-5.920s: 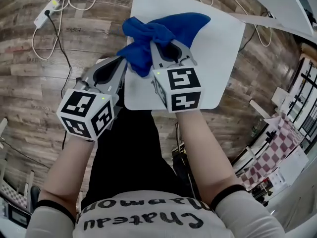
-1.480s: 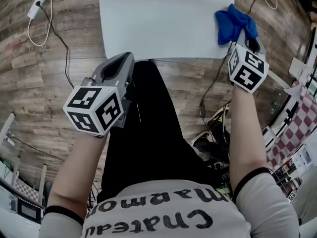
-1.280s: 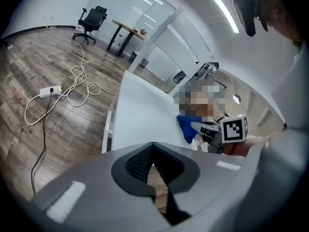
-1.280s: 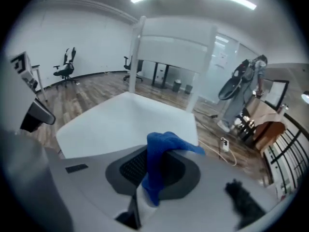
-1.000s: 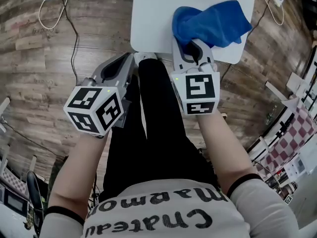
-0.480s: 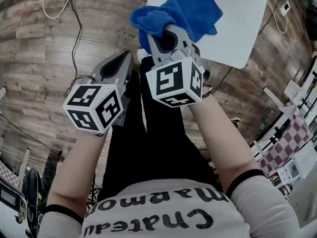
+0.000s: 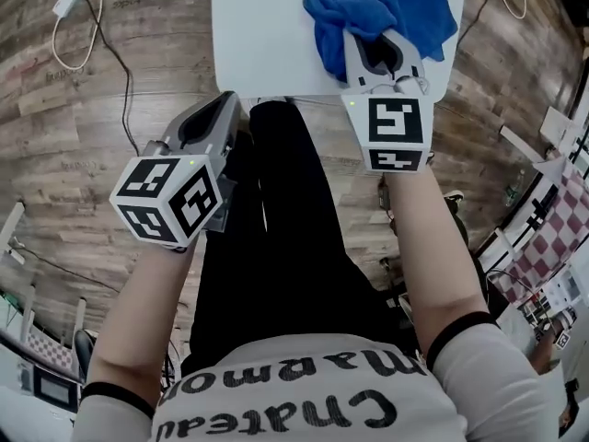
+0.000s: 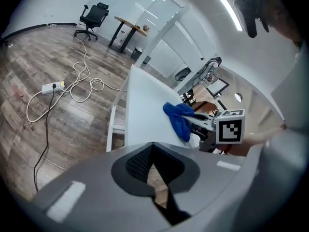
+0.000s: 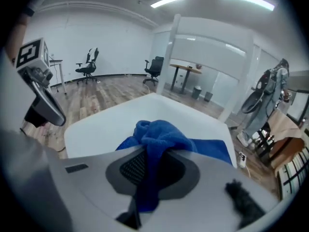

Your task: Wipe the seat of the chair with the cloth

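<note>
The white chair seat fills the top of the head view. A blue cloth lies bunched on its right part, and my right gripper is shut on it. In the right gripper view the cloth is pinched between the jaws and spreads over the seat. My left gripper hangs shut and empty just off the seat's front edge, above the person's black trouser leg. The left gripper view shows the cloth and seat off to the right.
A power strip with looped white cable lies on the wood floor left of the chair. A checked fabric and clutter sit at the right. Office chairs and a table stand far off.
The right gripper has dragged the cloth from the seat's near left corner back toward the right side. The left gripper has stayed where it was.
</note>
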The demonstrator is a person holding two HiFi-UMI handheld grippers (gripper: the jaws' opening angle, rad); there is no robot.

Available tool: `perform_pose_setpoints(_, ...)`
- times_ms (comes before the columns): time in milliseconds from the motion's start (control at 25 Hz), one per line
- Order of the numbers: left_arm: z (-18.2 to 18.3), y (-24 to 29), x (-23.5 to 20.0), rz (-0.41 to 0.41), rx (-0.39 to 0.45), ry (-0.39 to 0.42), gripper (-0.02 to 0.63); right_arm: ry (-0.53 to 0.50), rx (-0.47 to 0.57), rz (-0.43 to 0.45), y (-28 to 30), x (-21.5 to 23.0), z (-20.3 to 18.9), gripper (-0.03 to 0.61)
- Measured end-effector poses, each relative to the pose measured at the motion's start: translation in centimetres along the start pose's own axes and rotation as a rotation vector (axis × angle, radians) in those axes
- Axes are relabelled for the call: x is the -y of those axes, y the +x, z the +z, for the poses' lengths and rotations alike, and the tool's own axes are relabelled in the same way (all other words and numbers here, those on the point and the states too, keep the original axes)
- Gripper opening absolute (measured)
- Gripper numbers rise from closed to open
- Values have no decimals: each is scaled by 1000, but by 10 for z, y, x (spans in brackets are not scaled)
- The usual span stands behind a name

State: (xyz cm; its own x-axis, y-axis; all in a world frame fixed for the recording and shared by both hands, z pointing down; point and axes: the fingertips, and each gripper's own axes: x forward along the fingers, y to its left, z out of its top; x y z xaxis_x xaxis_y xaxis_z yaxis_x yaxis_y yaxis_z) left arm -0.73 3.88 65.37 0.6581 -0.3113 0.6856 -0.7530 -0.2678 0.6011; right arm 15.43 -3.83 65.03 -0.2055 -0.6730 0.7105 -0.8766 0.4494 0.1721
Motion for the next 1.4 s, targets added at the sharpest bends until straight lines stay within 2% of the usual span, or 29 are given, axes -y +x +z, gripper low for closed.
perform_pose_setpoints(400,-18,20,31,-58,-103,63,9,128,-57,-387,-59,145,-94,52)
perform_pose_setpoints(520,-24,19,37,-64,-117,71,9,165,-118,-445,-71,171,-113,52)
perform_pose_setpoints(600,-24,19,40,-71,-112,73,9,145,-151,-450,-78,177,-111,52)
perform_pose_setpoints(680,-23,17,41,-74,-99,70,9,43,-132,-397,-79,161,-95,52)
perform_pose_setpoints(840,-20,10,33,-60,-65,49,9,-157,-73,-187,-63,75,-61,53)
perform_pose_setpoints(1040,-21,-8,16,-27,-17,11,9,-280,-36,49,-48,-46,-37,54)
perform_pose_setpoints(1160,-31,-23,-2,11,-4,-27,9,-341,52,263,-48,-133,-7,54)
perform_pose_setpoints(1280,-39,-37,-21,38,7,-63,9,-327,146,476,-53,-206,28,54)
perform_pose_setpoints(1320,-38,-40,-27,43,12,-71,9,-291,157,509,-50,-217,38,54)
perform_pose_setpoints(1400,-34,-43,-37,45,22,-80,9,-203,140,500,-32,-220,51,54)
